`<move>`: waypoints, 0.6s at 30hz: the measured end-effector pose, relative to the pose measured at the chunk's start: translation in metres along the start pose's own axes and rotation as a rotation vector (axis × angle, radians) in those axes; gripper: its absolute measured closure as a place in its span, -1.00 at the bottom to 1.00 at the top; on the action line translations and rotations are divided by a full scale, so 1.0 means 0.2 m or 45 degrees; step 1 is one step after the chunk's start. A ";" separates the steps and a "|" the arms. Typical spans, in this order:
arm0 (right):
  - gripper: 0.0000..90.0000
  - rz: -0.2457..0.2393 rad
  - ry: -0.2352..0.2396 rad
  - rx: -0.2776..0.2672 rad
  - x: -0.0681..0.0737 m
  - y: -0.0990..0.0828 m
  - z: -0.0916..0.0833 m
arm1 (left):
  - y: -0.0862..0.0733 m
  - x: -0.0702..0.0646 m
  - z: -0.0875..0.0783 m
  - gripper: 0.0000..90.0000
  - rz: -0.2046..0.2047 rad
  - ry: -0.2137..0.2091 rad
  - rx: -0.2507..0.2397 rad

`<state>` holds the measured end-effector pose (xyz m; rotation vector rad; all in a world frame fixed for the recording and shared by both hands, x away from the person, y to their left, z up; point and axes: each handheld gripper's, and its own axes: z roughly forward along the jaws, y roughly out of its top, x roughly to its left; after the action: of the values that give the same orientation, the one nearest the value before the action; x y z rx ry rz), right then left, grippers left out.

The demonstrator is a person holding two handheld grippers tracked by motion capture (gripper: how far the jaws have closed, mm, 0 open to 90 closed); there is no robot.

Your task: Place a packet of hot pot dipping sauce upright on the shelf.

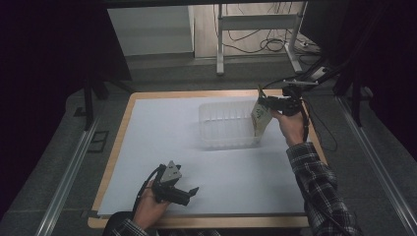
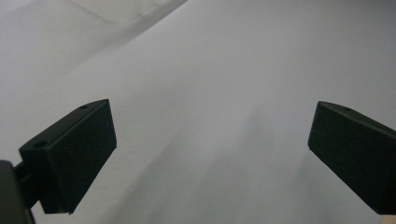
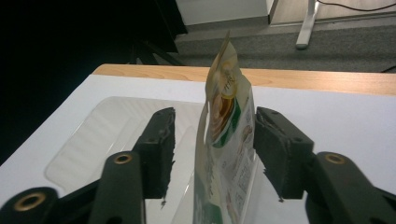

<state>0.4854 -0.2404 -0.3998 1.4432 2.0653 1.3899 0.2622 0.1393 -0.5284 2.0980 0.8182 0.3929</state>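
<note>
While pouch (image 3: 224, 140) stands in bin (image 1: 223, 125) | right tongs (image 3: 212, 154) apart | left tongs (image 2: 210, 154) apart

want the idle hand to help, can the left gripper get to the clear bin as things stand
Probably yes: the left gripper is open and holds nothing, and bare white sheet lies between it and the clear bin.

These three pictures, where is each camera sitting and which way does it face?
High view: above the person's side, facing forward and down on the table; both forearms, left gripper and right gripper show.
Left gripper view: rides that gripper, facing the white sheet; two jaws apart.
Right gripper view: rides that gripper, facing the pouch over the clear bin.
Shared: high and right gripper views show pouch and bin.
</note>
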 end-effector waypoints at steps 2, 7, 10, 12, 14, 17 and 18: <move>-0.01 -0.001 0.012 -0.003 0.00 0.00 -0.01 | 0.00 0.00 0.00 -0.98 0.002 0.000 0.001; -0.10 -0.006 0.028 -0.004 0.01 -0.01 -0.02 | 0.00 0.00 0.00 -0.98 0.004 0.000 0.002; -0.13 -0.009 0.038 -0.001 0.01 -0.01 -0.02 | 0.00 0.00 0.00 -0.98 0.004 0.001 0.002; -0.15 -0.016 0.045 0.003 0.01 -0.01 -0.03 | 0.00 0.00 0.00 -0.98 0.005 0.001 0.002; -0.17 -0.025 0.049 0.007 0.02 -0.01 -0.03 | 0.00 0.00 0.00 -0.98 0.005 0.000 0.003; -0.18 -0.034 0.055 0.003 0.03 -0.01 -0.04 | 0.00 0.00 0.00 -0.98 0.007 0.001 0.004; -0.19 -0.035 0.056 0.005 0.03 -0.01 -0.04 | 0.00 0.00 0.00 -0.98 0.007 0.000 0.004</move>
<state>0.4755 -0.2399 -0.3961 1.3922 2.1076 1.4199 0.2619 0.1385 -0.5285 2.1038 0.8142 0.3951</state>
